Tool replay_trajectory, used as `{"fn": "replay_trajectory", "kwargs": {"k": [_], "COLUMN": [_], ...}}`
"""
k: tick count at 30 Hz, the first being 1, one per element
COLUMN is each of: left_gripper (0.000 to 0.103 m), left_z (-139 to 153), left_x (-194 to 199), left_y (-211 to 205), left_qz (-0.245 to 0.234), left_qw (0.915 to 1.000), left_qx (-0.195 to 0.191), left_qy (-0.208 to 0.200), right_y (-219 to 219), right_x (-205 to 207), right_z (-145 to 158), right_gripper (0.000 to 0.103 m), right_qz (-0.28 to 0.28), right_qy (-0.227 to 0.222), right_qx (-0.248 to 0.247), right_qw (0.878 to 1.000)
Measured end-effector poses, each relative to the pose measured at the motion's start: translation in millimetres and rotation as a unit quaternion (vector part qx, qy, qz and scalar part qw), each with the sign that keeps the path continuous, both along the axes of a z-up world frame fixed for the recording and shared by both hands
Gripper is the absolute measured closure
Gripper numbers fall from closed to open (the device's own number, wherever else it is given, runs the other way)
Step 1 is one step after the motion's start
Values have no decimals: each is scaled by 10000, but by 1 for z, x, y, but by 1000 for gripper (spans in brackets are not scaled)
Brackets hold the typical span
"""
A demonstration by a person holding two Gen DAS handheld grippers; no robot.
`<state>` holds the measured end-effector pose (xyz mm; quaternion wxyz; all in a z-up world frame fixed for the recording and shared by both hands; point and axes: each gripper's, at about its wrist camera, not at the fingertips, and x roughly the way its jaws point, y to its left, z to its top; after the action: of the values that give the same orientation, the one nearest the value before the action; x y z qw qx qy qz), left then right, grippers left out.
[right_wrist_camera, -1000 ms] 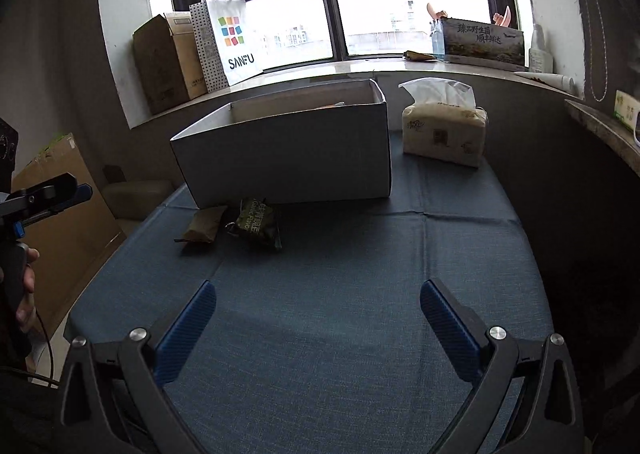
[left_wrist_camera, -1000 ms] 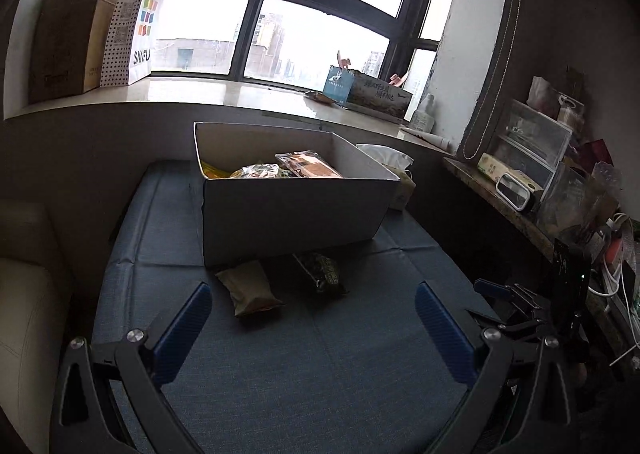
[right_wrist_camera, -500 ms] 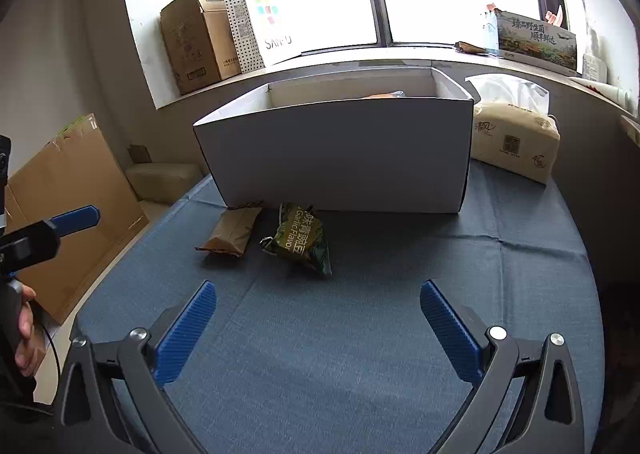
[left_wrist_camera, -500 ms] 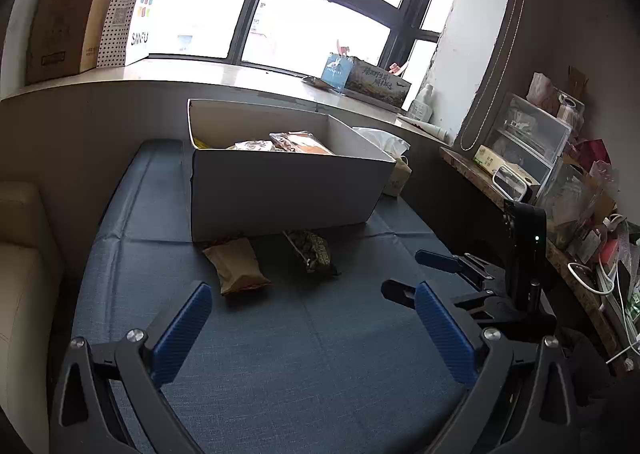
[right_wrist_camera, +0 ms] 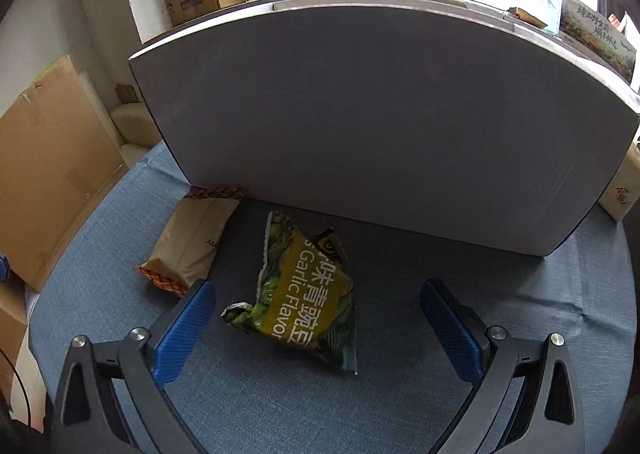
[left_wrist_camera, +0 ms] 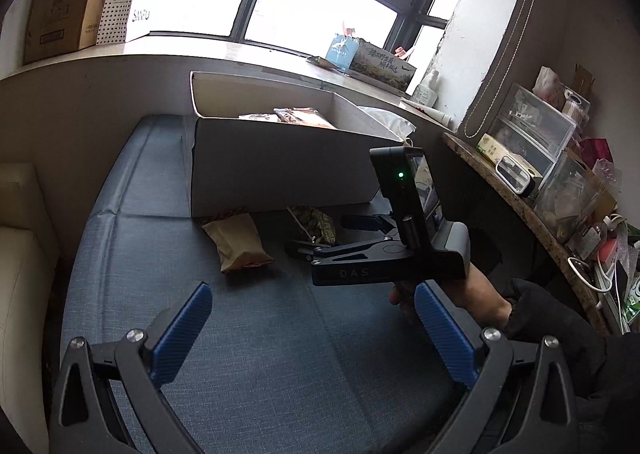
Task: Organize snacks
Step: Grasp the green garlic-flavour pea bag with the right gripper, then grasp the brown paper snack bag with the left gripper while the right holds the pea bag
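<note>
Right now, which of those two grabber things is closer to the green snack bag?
The right gripper: its open fingers flank the green bag. The left gripper hangs farther back, open, over bare cushion.

The box (right_wrist_camera: 360, 125) wall blocks everything inside it from the right wrist view; from the left, only the tops of a few packets (left_wrist_camera: 298, 115) peek over the rim (brands unreadable). The right gripper (left_wrist_camera: 320, 236) covers part of the green bag (left_wrist_camera: 314, 219). The tissue pack (right_wrist_camera: 624, 189) is cut off at the edge.
</note>
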<state>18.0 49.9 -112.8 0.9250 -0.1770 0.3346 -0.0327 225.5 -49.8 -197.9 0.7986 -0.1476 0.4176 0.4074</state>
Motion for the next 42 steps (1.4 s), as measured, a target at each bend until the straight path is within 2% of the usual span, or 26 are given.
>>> {"fn": "replay_trajectory", "kwargs": {"k": [1,2,3,4,7,10,14,18,22,25,29,31,33,34,35,38,40,41,42], "left_gripper": [0,0,0,0,0,0,0,0,0,0,0,0,0,0,0,1,9,32,52], "left_z": [-1,-2,-4,-5,-6,-8,-15,-18,-29,-41,-60,-67,-77,-82,-86,-86,-83,-79,-76], "left_x": [0,0,1,1,1,2,13,36,69,95,125,134,143,145,146,147,142,140,136], "left_y": [0,1,1,1,3,6,10,9,15,26,26,26,29,32,34,28,25,22,23], "left_qz": [14,27,30,38,84,143,60,111,106,369,607,693,863,940,967,847,913,972,929], "left_qw": [10000,10000,10000,9999,9999,9998,9995,9985,9971,9939,9860,9840,9785,9768,9762,9754,9737,9717,9741], "left_qx": [0,-14,-39,-52,-52,-78,-63,221,57,32,554,699,848,817,804,1080,1254,1415,1361], "left_qy": [10,23,50,88,109,124,315,487,755,1035,1448,1484,1673,1744,1767,1724,1669,1624,1549], "right_y": [1,0,0,0,-5,-11,-40,-79,-115,-131,-149,-154,-157,-161,-162,-161,-160,-159,-159], "right_x": [2,3,3,4,6,1,-13,-39,-55,-65,-76,-76,-76,-77,-77,-78,-77,-78,-78], "right_z": [-2,0,2,3,7,14,31,51,65,70,76,75,73,70,69,64,62,62,61], "right_gripper": [2,16,42,50,54,55,55,55,55,55,55,55,55,55,55,54,54,54,54], "right_qz": [-2,-39,-70,-86,-49,29,-68,-144,-392,-514,-673,-707,-743,-770,-769,-784,-789,-787,-778], "right_qy": [77,-3,-41,-29,188,72,273,87,79,-26,-98,-109,-76,-61,-40,-24,9,5,9], "right_qx": [-29,-23,-19,-33,110,173,662,956,1183,1134,1186,1126,1117,1115,1108,1091,1072,1061,1067], "right_qw": [10000,10000,10000,10000,9997,9998,9974,9953,9922,9922,9906,9911,9909,9908,9909,9909,9911,9912,9912]}}
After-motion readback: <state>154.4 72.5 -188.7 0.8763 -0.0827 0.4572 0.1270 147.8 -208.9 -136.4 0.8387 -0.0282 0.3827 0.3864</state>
